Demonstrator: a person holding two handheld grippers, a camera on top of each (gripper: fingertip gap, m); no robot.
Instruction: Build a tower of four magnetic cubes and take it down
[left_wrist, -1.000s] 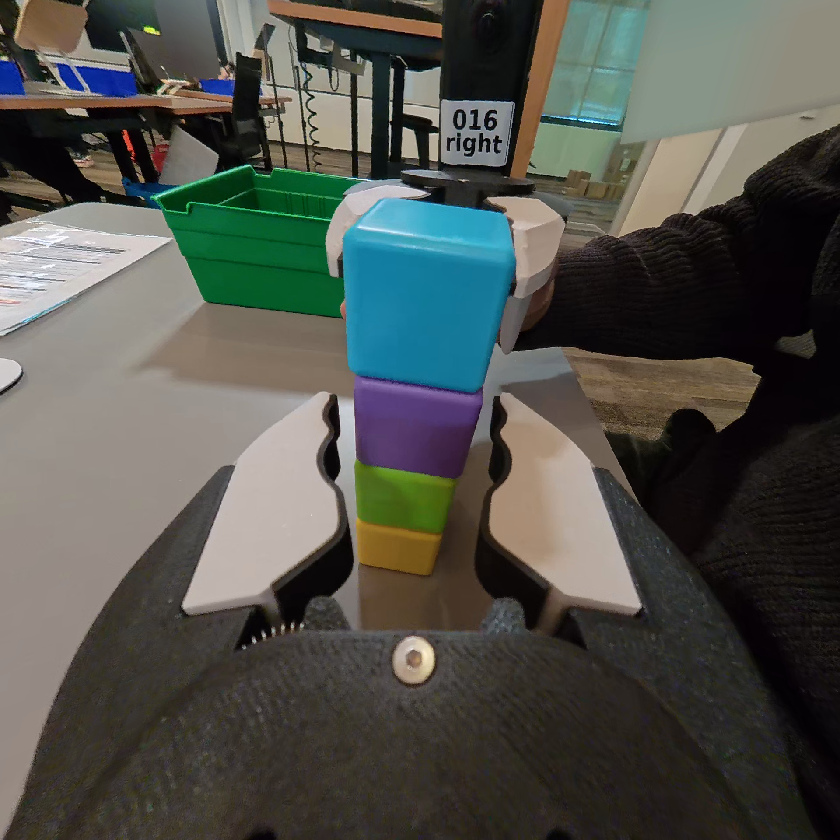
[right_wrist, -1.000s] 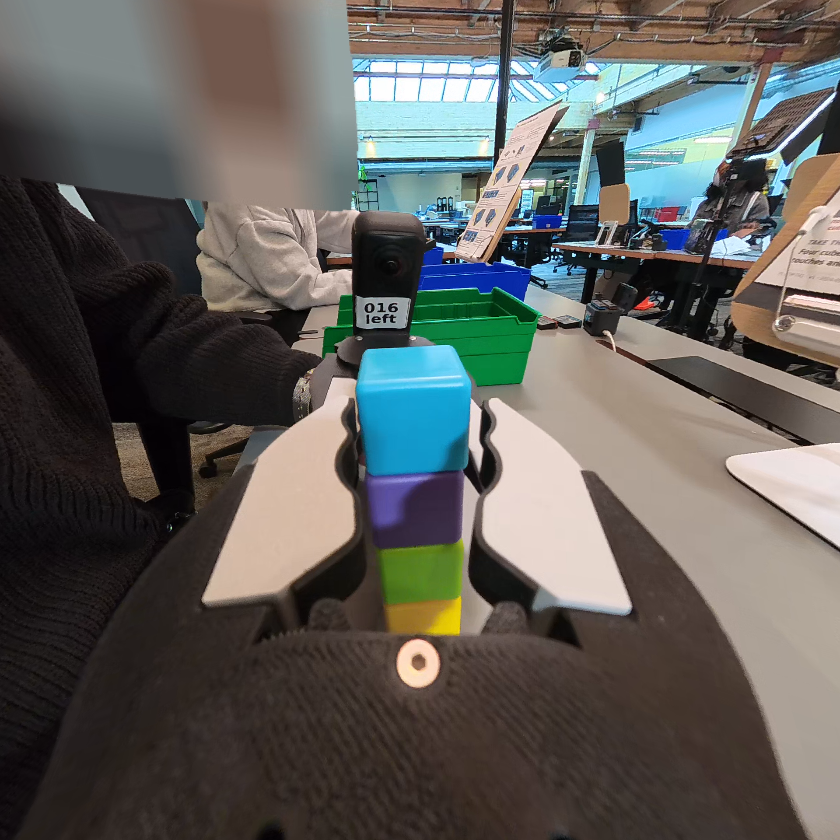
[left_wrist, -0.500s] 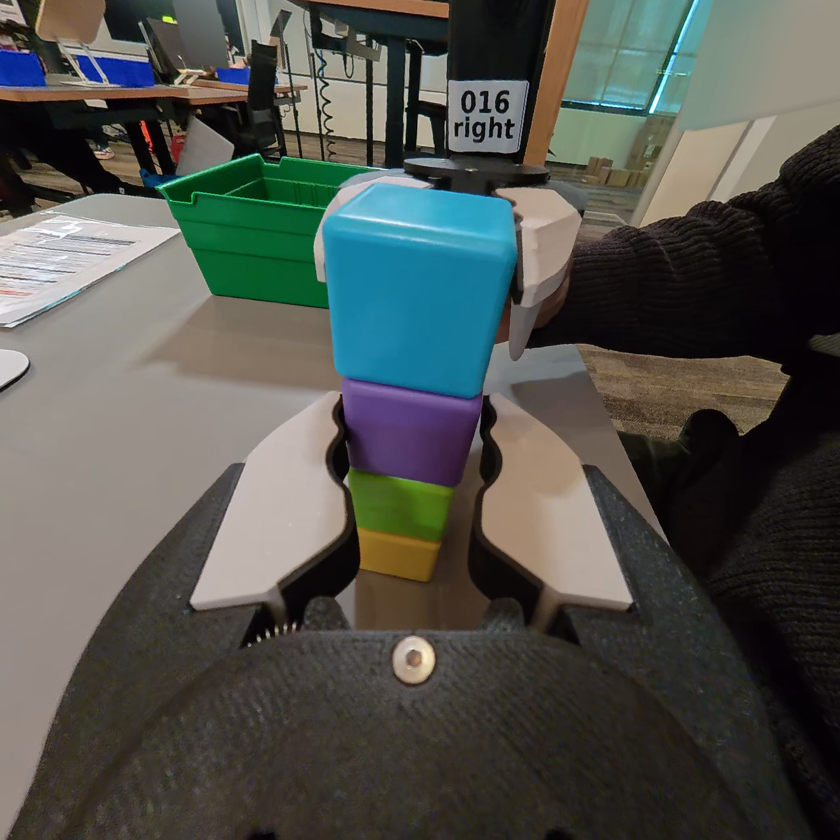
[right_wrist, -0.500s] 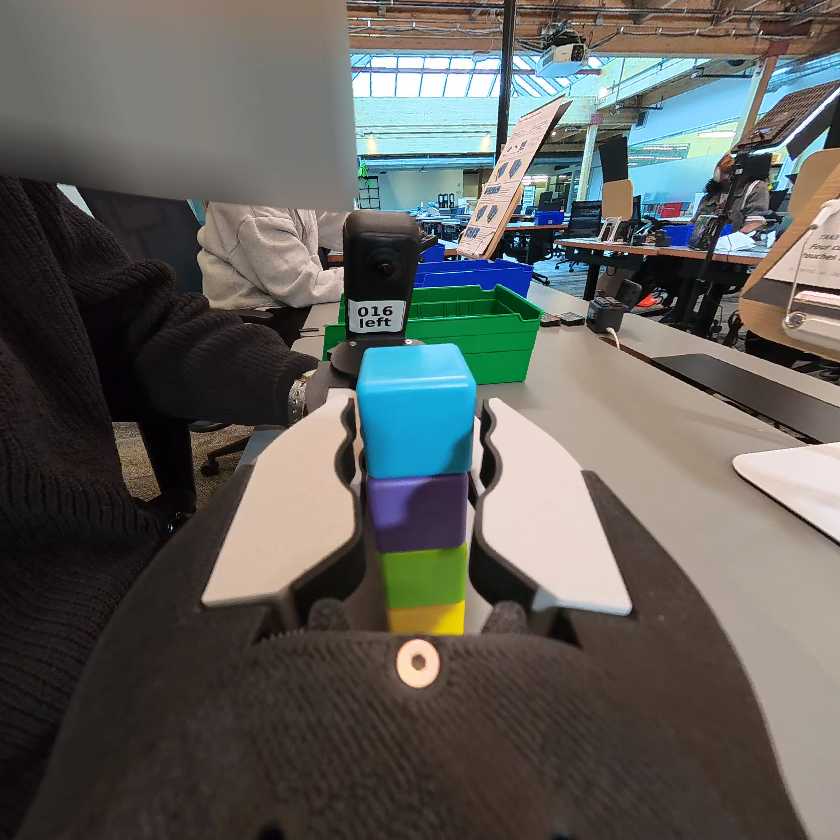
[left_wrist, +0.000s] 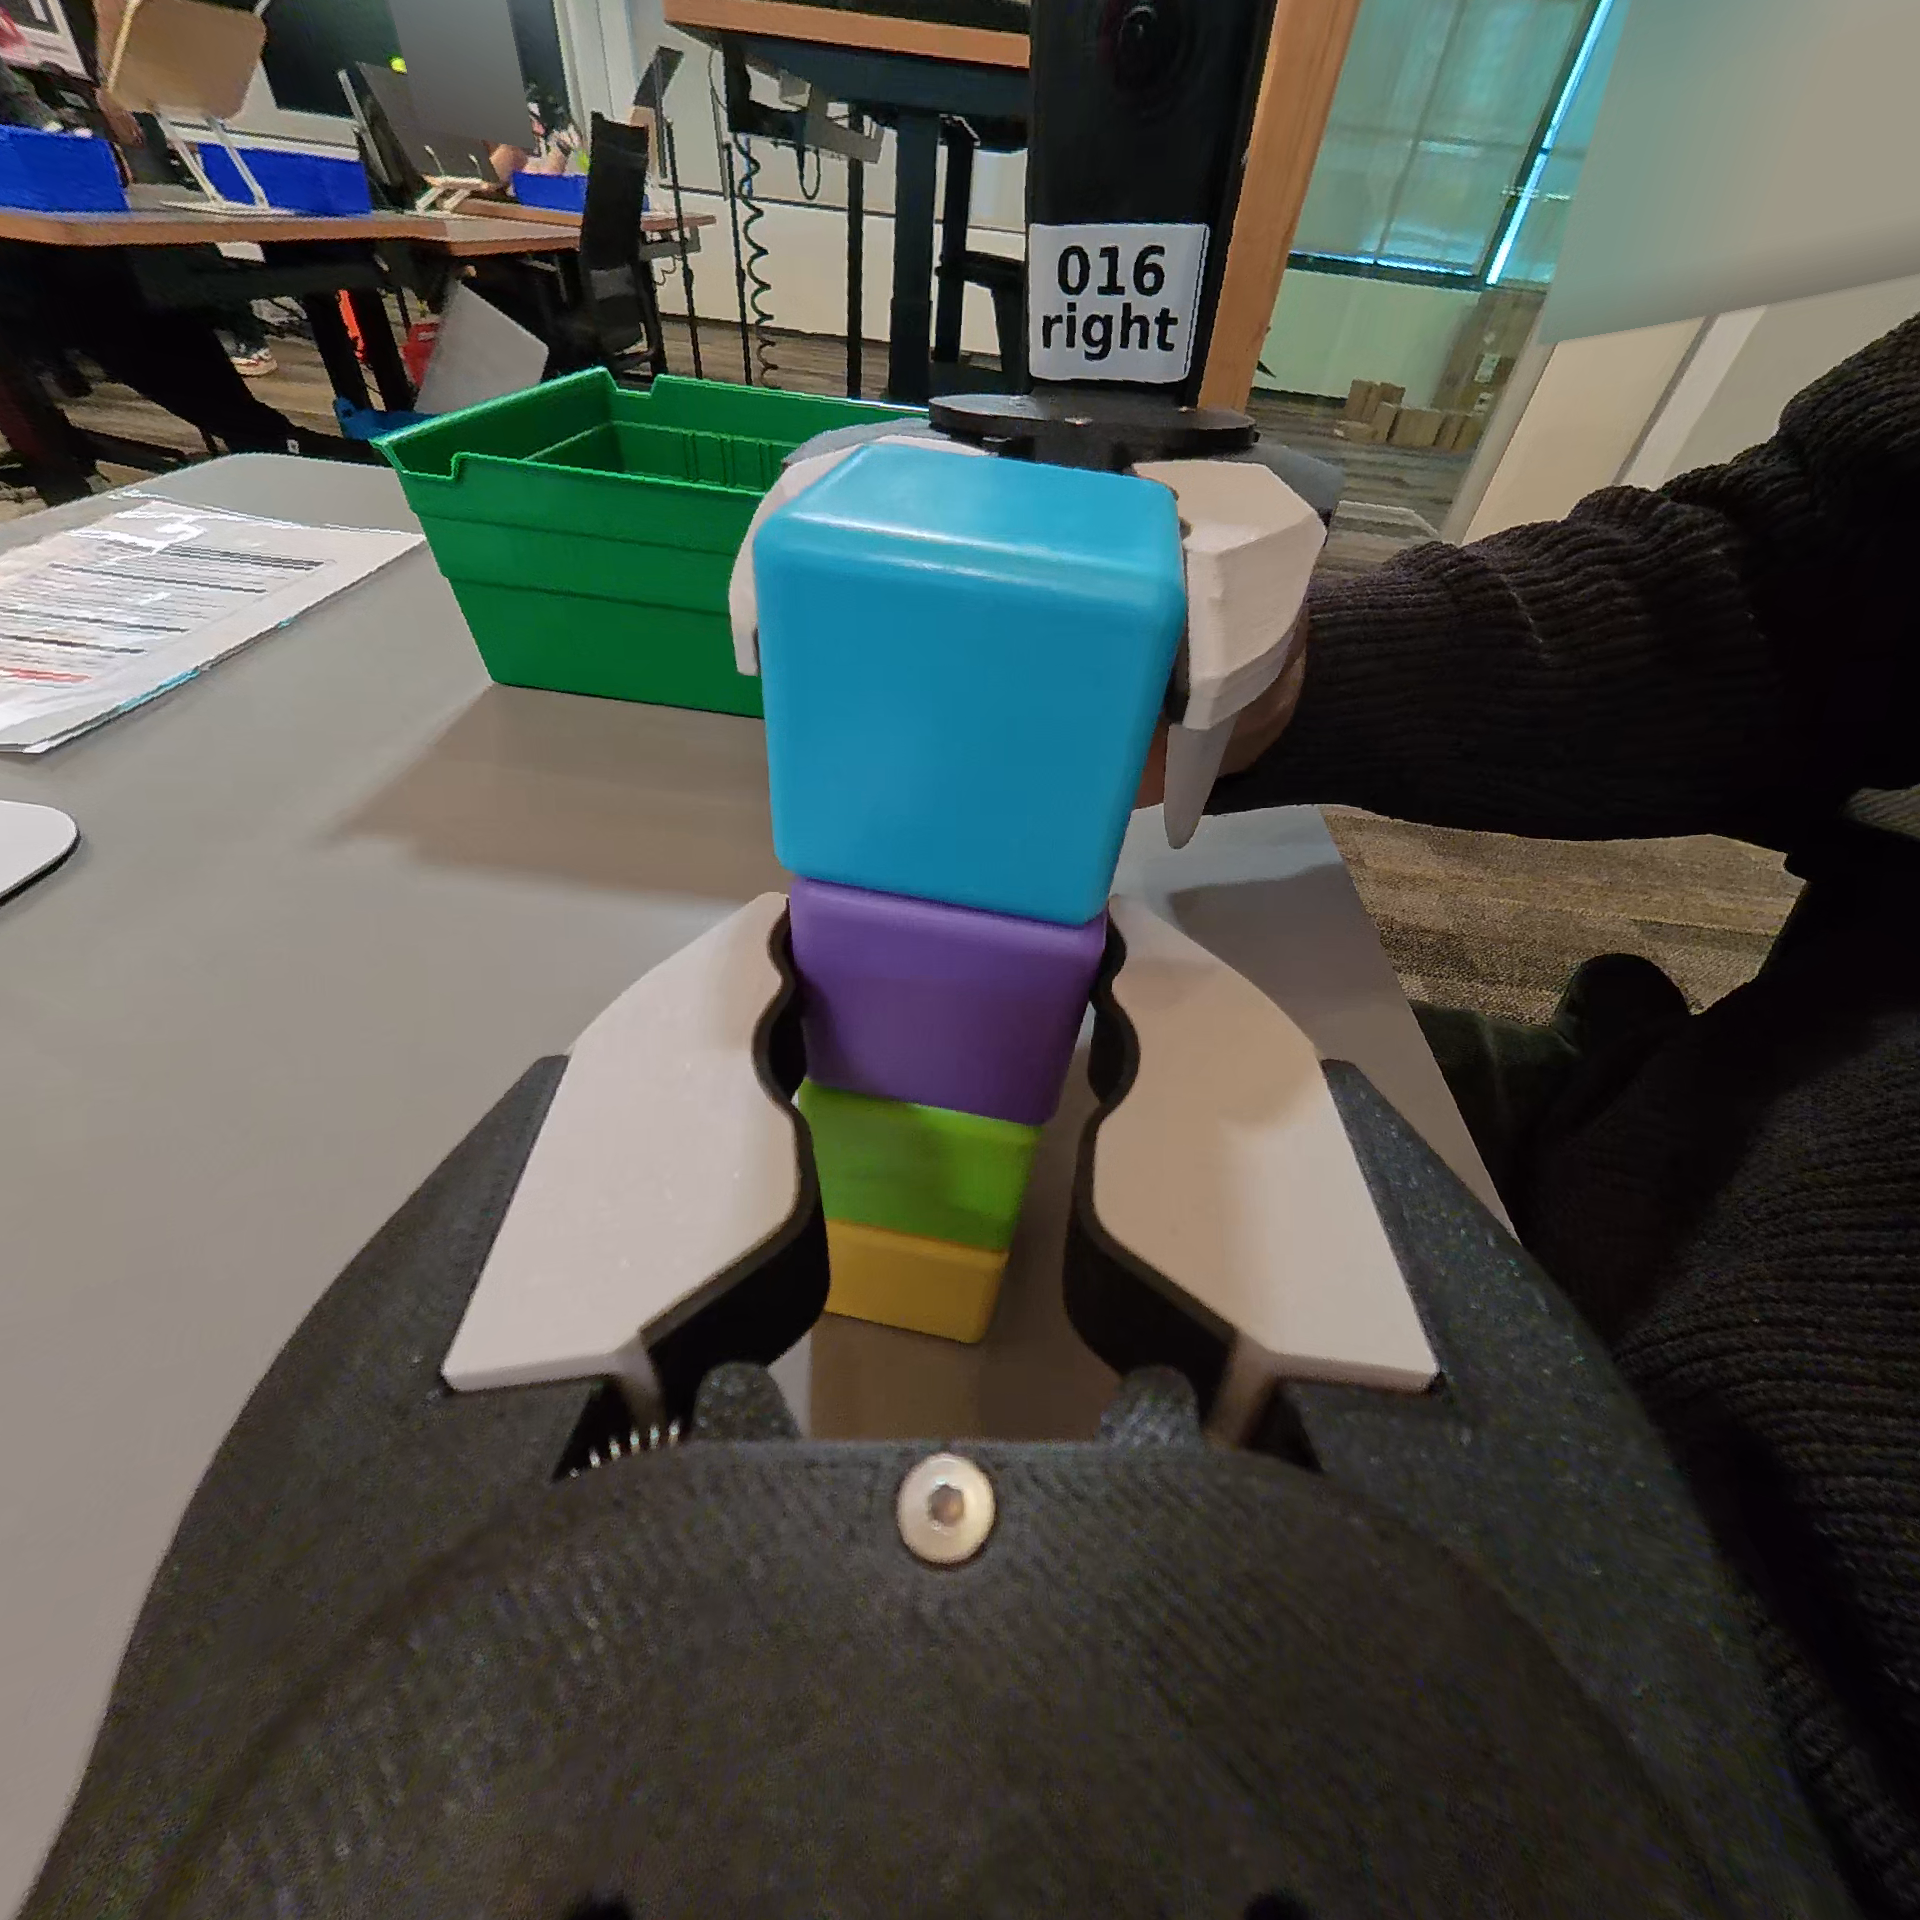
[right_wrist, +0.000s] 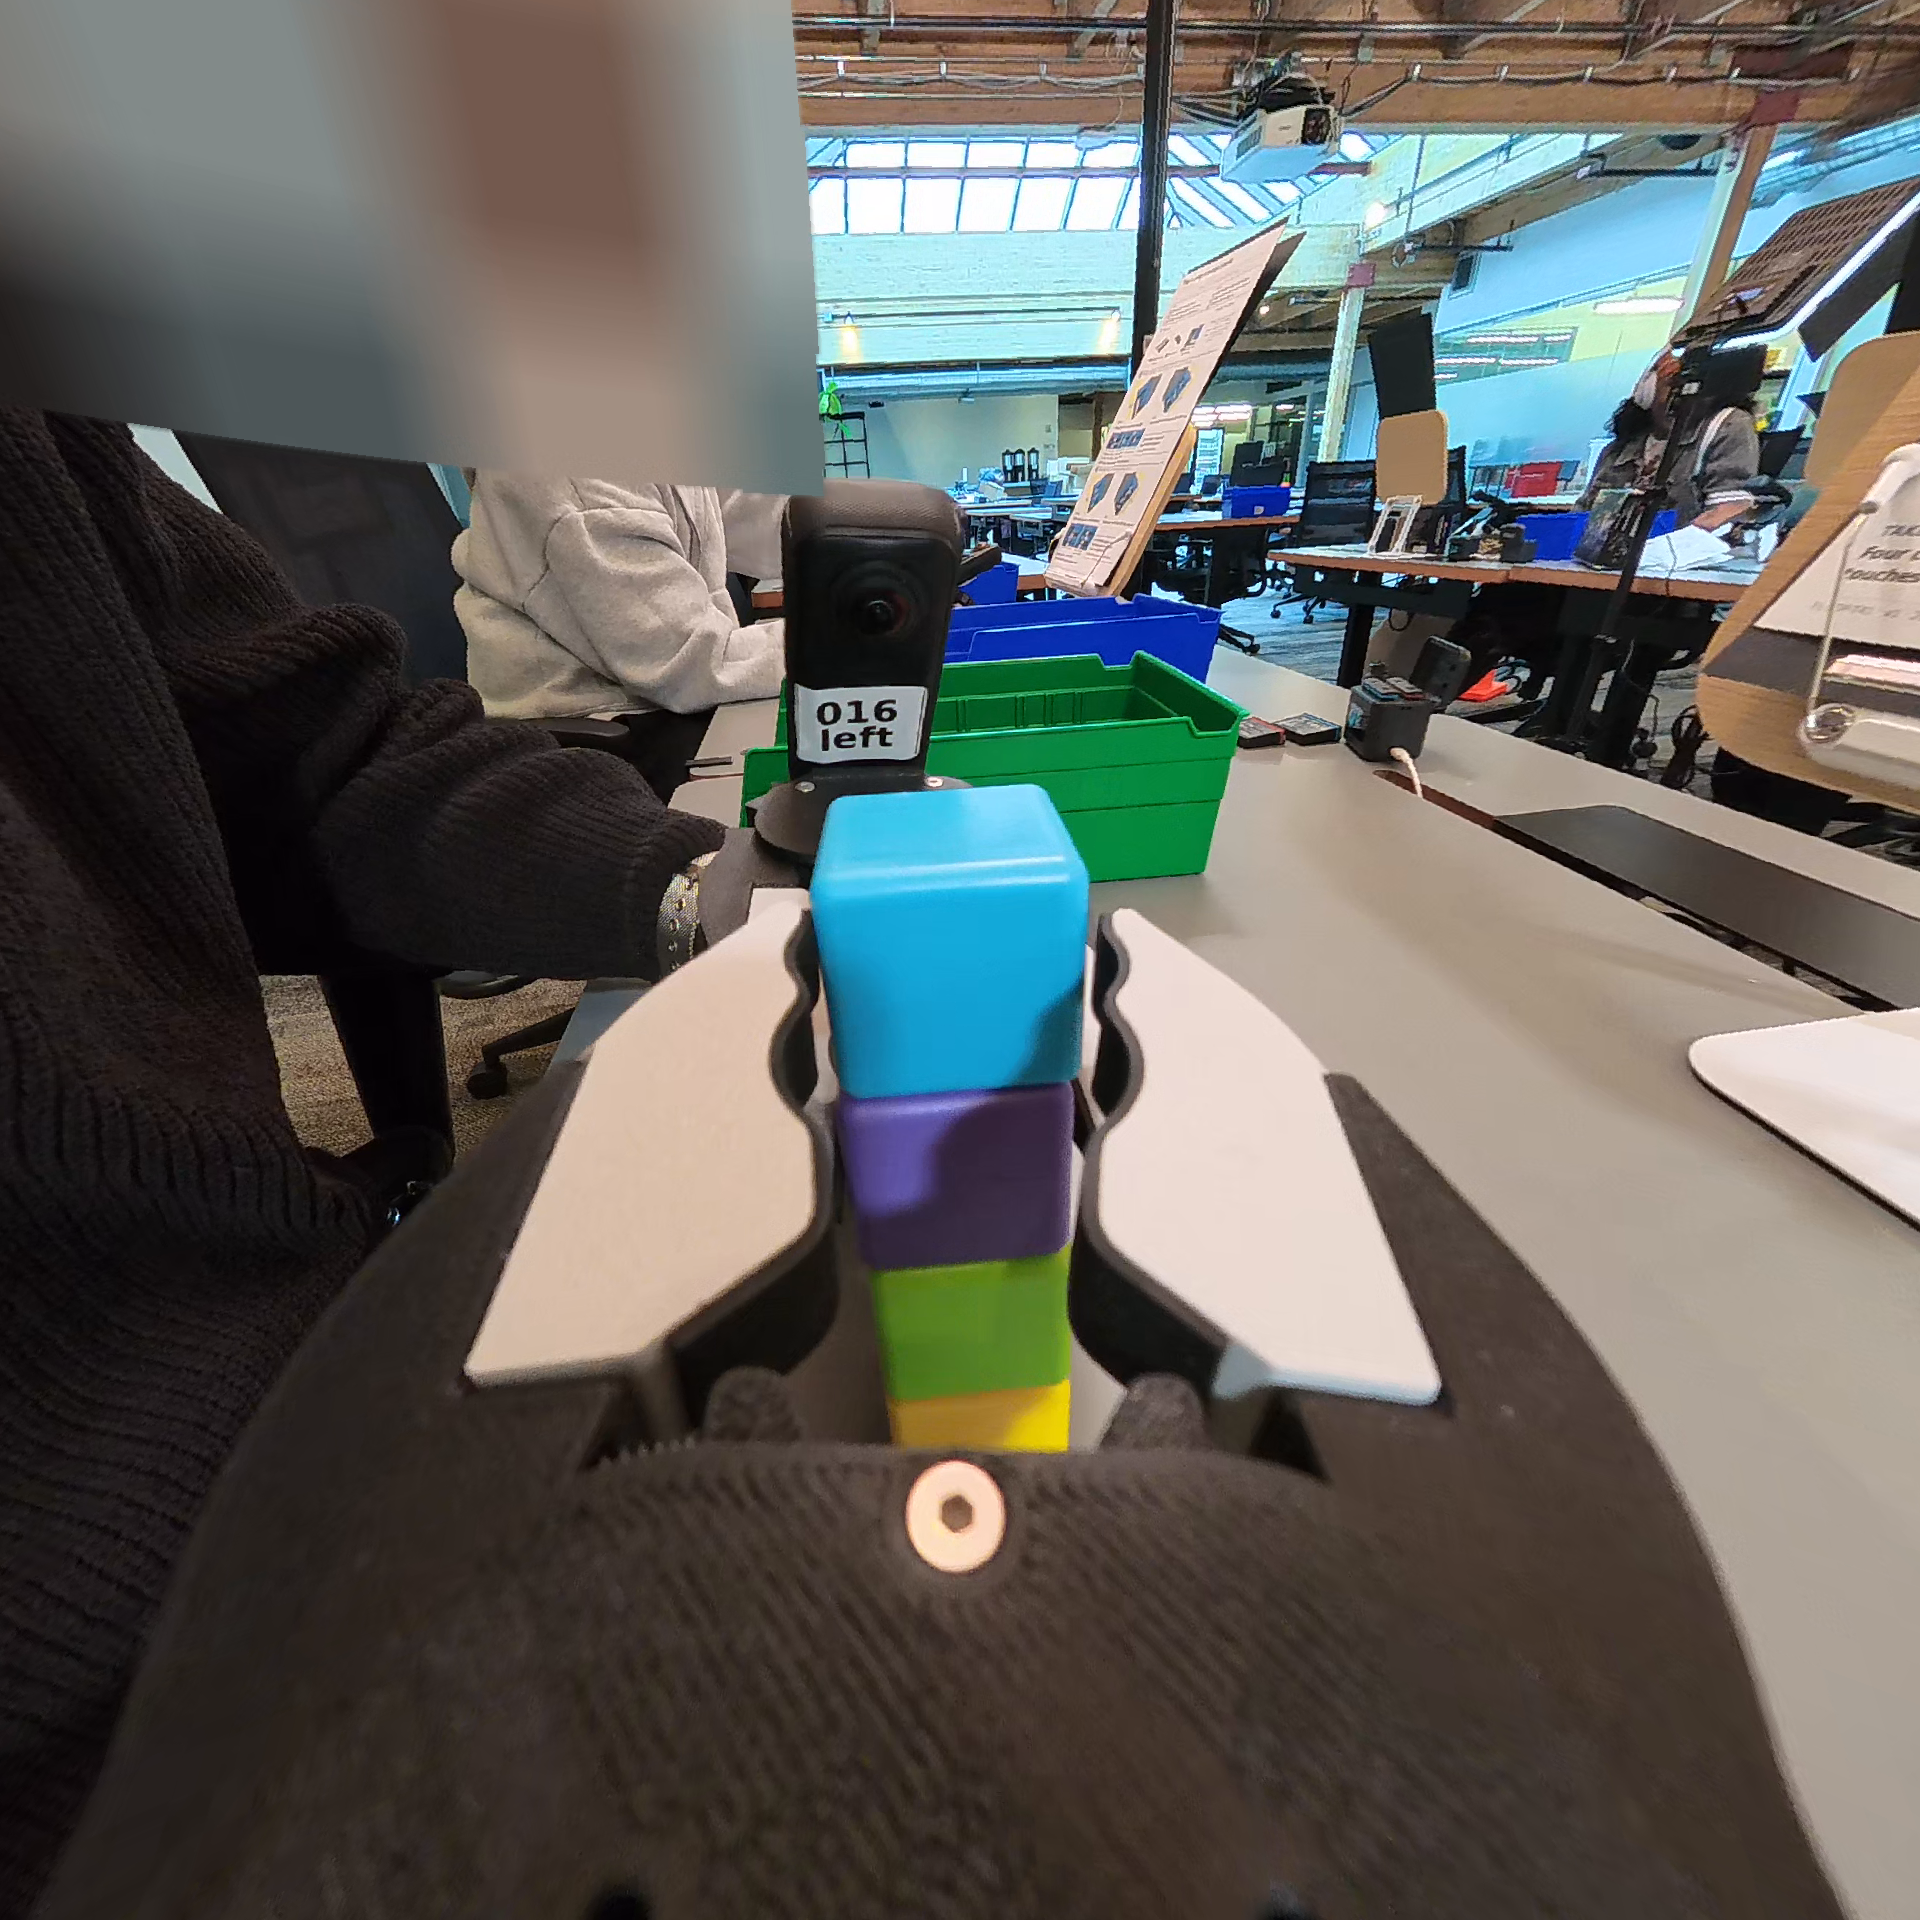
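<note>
On the grey table (left_wrist: 260, 1039), a four-cube stack stands upright: yellow cube (left_wrist: 914, 1294) at the bottom, then green cube (left_wrist: 920, 1164), purple cube (left_wrist: 940, 1013) and blue cube (left_wrist: 961, 686) on top. The left gripper (left_wrist: 943, 966) pinches the purple cube between its white fingers (left_wrist: 665, 1122). From the opposite side, the right gripper (right_wrist: 948, 966) closes on the blue cube. Behind the stack sits a green bin (left_wrist: 603, 551), with a printed sheet (left_wrist: 135, 613) off to the left.
</note>
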